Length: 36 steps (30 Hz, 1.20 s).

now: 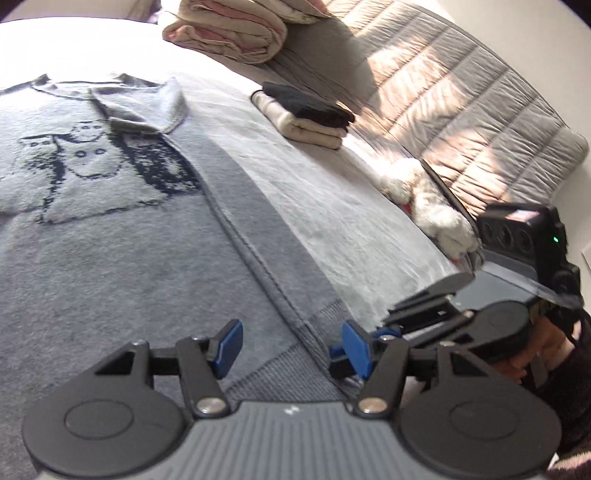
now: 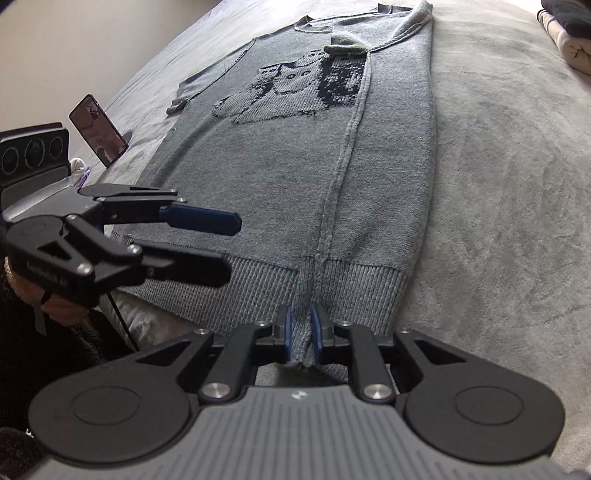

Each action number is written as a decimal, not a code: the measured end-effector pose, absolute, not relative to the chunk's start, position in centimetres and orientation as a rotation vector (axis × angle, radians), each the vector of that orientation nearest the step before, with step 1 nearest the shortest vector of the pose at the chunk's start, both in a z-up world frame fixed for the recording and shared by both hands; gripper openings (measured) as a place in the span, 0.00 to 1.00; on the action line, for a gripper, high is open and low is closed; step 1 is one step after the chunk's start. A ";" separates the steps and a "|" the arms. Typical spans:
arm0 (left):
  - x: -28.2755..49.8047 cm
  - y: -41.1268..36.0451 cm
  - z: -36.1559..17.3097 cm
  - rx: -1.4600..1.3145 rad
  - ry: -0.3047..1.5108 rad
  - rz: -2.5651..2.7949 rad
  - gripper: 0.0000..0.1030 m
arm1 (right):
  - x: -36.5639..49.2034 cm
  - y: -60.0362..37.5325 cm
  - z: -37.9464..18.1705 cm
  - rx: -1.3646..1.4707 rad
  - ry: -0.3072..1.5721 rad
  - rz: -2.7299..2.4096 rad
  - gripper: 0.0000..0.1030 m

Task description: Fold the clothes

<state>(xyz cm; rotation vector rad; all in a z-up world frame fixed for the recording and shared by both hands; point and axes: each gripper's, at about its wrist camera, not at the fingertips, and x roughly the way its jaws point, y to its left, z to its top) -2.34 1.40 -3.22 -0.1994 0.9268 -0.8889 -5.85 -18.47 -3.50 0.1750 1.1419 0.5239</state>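
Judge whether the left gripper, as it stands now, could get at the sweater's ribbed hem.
Probably yes. The left gripper hangs open just over the ribbed hem of the sweater, nothing between them. The right gripper pinches the hem further along, leaving that stretch free.

A home bedroom: bed [image 2: 498, 184] with quilted headboard [image 1: 461, 92], rolled blanket [image 1: 229, 29], stacked folded clothes [image 1: 306, 114].

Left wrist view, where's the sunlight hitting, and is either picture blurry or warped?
Left wrist view: sun patches and streaky shadows fall on the quilted cover, the far bed sheet is washed out, and the sweater looks softly blurred. Right wrist view: flat, even light, knit ribbing on the sweater crisp. Both views bend straight edges, fisheye style, with dark corners.
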 end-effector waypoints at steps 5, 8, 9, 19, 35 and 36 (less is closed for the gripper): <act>-0.6 4.1 -2.4 -0.277 0.886 -0.690 0.60 | -4.7 -18.3 -2.1 0.222 1.137 0.569 0.28; 0.4 5.9 -1.8 -0.317 0.832 -0.555 0.64 | -3.4 -17.5 -1.5 0.200 1.118 0.576 0.34; 0.7 6.7 -1.8 -0.349 0.818 -0.511 0.66 | -3.0 -17.1 -1.3 0.191 1.114 0.577 0.34; 2.3 10.8 -1.9 -0.339 0.716 -0.233 0.66 | 3.4 -17.1 -1.2 0.201 0.998 0.412 0.36; 6.8 19.5 -4.1 -0.584 0.743 0.103 0.66 | 13.4 -13.4 -3.2 0.236 0.970 0.407 0.36; 7.1 20.1 -4.3 -0.610 0.734 0.118 0.64 | 13.9 -12.9 -3.3 0.240 0.974 0.426 0.36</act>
